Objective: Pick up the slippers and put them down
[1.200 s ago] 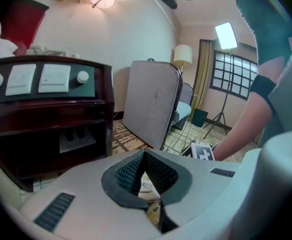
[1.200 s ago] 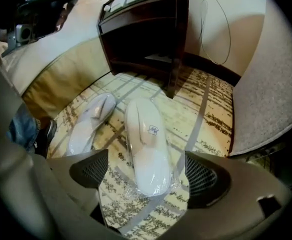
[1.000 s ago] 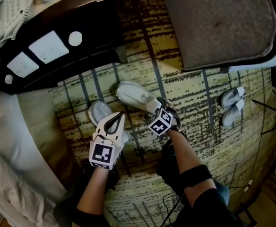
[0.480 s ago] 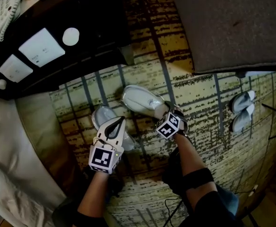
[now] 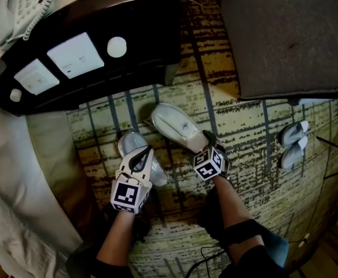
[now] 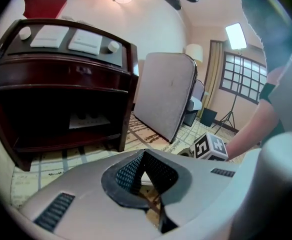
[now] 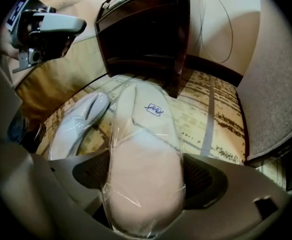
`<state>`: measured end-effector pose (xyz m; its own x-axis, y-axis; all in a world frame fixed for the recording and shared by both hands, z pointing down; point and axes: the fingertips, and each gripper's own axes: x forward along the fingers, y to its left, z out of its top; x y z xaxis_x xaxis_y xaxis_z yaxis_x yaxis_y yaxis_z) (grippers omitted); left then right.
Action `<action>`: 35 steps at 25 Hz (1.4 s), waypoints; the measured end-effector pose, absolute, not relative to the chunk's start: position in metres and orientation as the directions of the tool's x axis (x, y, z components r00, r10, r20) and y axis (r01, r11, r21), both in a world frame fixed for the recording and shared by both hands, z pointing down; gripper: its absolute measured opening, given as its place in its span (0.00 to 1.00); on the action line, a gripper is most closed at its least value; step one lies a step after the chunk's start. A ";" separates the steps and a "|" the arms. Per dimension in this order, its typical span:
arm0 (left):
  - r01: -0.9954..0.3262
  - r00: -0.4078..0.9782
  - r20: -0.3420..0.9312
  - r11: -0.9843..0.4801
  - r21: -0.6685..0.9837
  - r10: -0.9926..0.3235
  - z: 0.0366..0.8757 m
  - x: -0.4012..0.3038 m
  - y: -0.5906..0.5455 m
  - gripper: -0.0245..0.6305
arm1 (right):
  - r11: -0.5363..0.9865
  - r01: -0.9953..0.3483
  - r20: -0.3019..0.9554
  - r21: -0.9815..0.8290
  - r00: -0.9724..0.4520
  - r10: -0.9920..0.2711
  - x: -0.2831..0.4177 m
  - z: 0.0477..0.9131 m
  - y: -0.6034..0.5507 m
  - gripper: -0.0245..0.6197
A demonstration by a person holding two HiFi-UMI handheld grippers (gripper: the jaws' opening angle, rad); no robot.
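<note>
The patterned carpet (image 5: 238, 126) fills most of your head view, with the bed (image 5: 13, 172) along its left edge, a grey chair (image 5: 290, 33) over its top right corner and the dark nightstand (image 5: 128, 45) over its top left. The slipper (image 5: 177, 126), wrapped in clear plastic, lies flat on the carpet just below the nightstand, toe toward it. Your right gripper (image 5: 202, 143) points steeply down at its heel. Its jaws have just been closing, the heel is between them, and the pads meet the wrap on both sides. A second slipper (image 5: 128, 141) lies just beside it, nearer the carpet's left edge. Your left gripper (image 5: 150, 148) hangs over that one, jaws closed together with nothing in them. Another pair (image 5: 293, 142) lies well apart near the right edge. A phone (image 5: 21, 4) sits on the nightstand.
</note>
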<state>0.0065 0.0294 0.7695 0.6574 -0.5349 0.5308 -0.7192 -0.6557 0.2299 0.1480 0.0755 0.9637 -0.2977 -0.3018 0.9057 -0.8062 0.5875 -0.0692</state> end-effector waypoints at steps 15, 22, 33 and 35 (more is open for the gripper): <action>-0.783 0.584 0.509 -0.605 0.146 -0.633 0.755 -0.054 -0.027 0.04 | 0.457 -0.889 0.805 -0.033 -0.294 -0.515 0.057 0.864 -0.036 0.75; -0.821 0.537 0.488 -0.559 0.115 -0.688 0.755 -0.081 -0.056 0.04 | 0.388 -0.920 0.776 -0.050 -0.280 -0.565 0.021 0.858 -0.113 0.75; -0.859 0.487 0.457 -0.504 0.093 -0.745 0.753 -0.125 -0.068 0.04 | 0.307 -0.951 0.722 -0.048 -0.245 -0.647 -0.026 0.854 -0.198 0.75; -0.863 0.481 0.454 -0.498 0.090 -0.750 0.753 -0.132 -0.067 0.04 | 0.279 -0.960 0.711 -0.016 -0.207 -0.672 -0.023 0.852 -0.208 0.52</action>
<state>-0.1316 -0.0669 0.7532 0.4806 -0.7503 0.4538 -0.8625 -0.4979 0.0903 -0.0232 -0.2079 0.8522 -0.2072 -0.6716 0.7113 -0.9602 0.2789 -0.0163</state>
